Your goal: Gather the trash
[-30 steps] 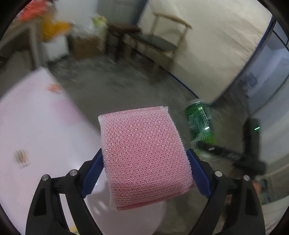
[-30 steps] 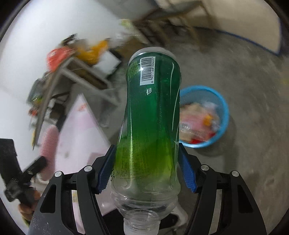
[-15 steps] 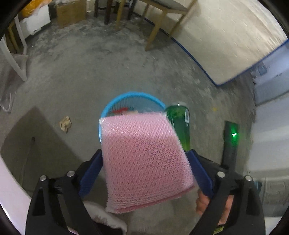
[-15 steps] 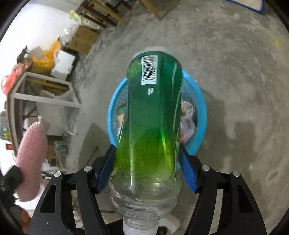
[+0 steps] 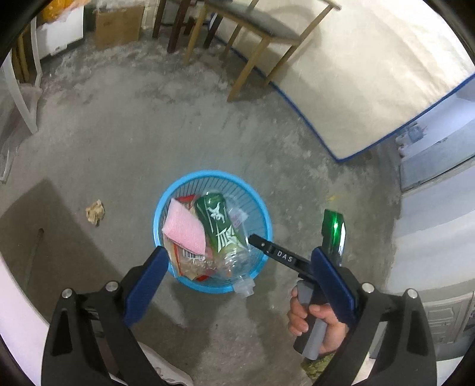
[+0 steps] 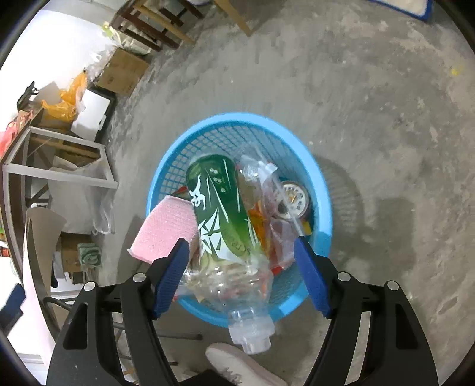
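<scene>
The left gripper (image 5: 237, 273) is hanging wide and empty above the round blue plastic mesh basket (image 5: 261, 213), where the pink netted sponge (image 5: 184, 230) is lying beside the green-labelled clear plastic bottle (image 6: 219, 205). The right gripper (image 6: 242, 267) is spreading, jaws clear of the bottle.

A rough grey concrete floor (image 5: 124, 124) is seen throughout, on which wooden chairs (image 5: 261, 38) and a cardboard box (image 5: 117, 25) are set along the far side, a blue-edged mattress (image 5: 371, 89) is propped behind them, and a white metal frame (image 6: 56, 154) is placed beside a white wall (image 6: 56, 44).
</scene>
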The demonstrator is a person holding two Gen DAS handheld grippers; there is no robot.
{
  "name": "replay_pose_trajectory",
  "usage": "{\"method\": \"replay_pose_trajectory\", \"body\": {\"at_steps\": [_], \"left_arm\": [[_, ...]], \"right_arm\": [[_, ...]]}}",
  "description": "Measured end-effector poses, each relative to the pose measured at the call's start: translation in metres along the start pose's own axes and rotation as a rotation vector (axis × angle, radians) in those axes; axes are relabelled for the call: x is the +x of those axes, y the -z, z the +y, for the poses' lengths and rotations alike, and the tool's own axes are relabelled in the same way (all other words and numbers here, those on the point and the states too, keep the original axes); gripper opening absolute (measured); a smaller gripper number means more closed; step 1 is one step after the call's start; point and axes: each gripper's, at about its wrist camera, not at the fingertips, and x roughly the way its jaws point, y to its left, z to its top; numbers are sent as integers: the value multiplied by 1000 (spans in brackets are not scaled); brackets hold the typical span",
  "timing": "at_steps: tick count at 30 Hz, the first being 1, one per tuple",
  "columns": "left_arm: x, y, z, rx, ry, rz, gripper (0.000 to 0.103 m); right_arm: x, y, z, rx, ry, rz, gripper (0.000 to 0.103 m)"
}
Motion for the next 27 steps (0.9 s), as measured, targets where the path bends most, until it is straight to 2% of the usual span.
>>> {"method": "replay_pose_trajectory", "body": {"at_steps": [4,7,9,11,14,17,19,20,23,25,27], "left_arm": [[-57,14,-7,56,17,-102,94],[-116,42,-14,118,-13,-211,94],[-151,67,-14,126,-51,-274,95],[-176,91,-12,119,-69,-320,98],[-207,133,-4,23,-138,-385,98],[-231,179,8,-92,-210,-452,97],[-240,205,13,-144,-251,-471,97],[-244,219,14,-172,-295,-475,98],[-252,252,14,-211,-406,-487,98],[-253,271,11,-224,-484,-477,98],[-253,288,7,-232,-531,-472,98]], "right_arm": [[-41,20,9,-53,-42,-77,70],[-84,43,29,-140,-81,-152,70],[-127,76,53,-247,-101,-218,72],[-162,110,72,-344,-111,-278,80],[-203,162,96,-464,-100,-358,94],[-229,208,117,-572,-38,-417,95],[-241,234,129,-637,-7,-442,95],[-245,247,136,-676,26,-445,95],[-259,280,152,-752,4,-443,95],[-269,298,155,-775,3,-471,95],[-279,313,157,-805,7,-520,95]]}}
